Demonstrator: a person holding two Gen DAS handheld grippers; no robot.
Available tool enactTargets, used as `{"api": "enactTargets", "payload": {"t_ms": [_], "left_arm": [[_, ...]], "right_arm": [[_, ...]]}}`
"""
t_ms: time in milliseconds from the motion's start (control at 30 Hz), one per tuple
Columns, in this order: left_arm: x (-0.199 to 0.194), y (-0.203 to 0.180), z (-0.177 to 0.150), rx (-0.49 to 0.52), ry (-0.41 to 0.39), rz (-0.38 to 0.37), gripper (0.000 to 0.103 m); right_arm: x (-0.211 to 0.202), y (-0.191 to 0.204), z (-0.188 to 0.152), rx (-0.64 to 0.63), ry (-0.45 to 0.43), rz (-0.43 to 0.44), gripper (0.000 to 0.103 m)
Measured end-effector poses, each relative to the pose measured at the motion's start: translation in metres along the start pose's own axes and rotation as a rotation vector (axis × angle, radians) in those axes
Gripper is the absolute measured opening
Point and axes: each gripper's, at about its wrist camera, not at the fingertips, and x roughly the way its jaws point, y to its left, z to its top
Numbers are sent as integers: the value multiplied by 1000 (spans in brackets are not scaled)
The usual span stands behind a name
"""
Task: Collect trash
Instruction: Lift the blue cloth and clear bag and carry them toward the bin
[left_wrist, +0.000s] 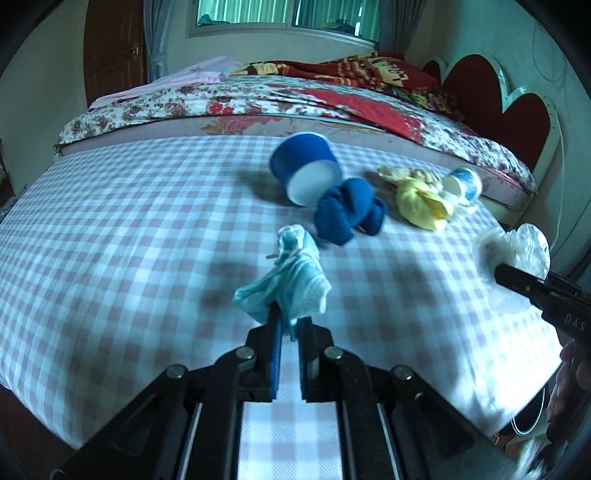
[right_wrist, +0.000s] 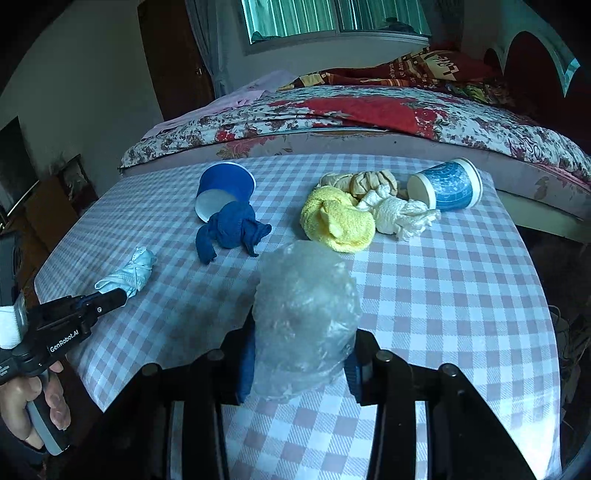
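Note:
My left gripper (left_wrist: 290, 321) is shut on a crumpled light-blue tissue wad (left_wrist: 288, 273), held just above the checked tablecloth (left_wrist: 129, 221). In the right wrist view the same left gripper (right_wrist: 122, 295) shows at the left with the wad (right_wrist: 129, 273). My right gripper (right_wrist: 299, 365) is shut on a crumpled clear plastic bag (right_wrist: 306, 317), which hides the fingertips. In the left wrist view the right gripper (left_wrist: 498, 273) and the bag (left_wrist: 517, 247) are at the right edge.
On the table lie a blue paper cup (right_wrist: 221, 188) on its side, a dark blue cloth ball (right_wrist: 229, 229), a yellow cloth (right_wrist: 336, 221), a beige wad (right_wrist: 362, 182), a white twisted tissue (right_wrist: 399, 216) and a patterned cup (right_wrist: 447, 184). A bed (right_wrist: 332, 110) stands behind.

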Motion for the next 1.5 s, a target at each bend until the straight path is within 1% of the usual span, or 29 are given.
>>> {"api": "enactTargets", "payload": {"t_ms": [133,300,500,667,1167,1500], "left_arm": [[-15,-17,-12,17,-2,-10,8],[-37,-41,-24,32,-26,-31,8],[-61,-78,-39,69,-40,-75,8],[-76,-115,-53,114,-40,-118,8],[-92,-217,-80,261,-27,-239,8],[-89,-271,-92,345,-7,-310,8]], "right_arm": [[-20,-10,-11,17,-12,-12,41],[-51,-23,-27,32,-39,-24,41],[-87,-38,-48,46,-69,-46,41],[-114,-55,-66,70,-87,-71,41],[-183,-116,-117,144,-116,-175,41],[-205,-152,-145,199,-108,-240,41]]}}
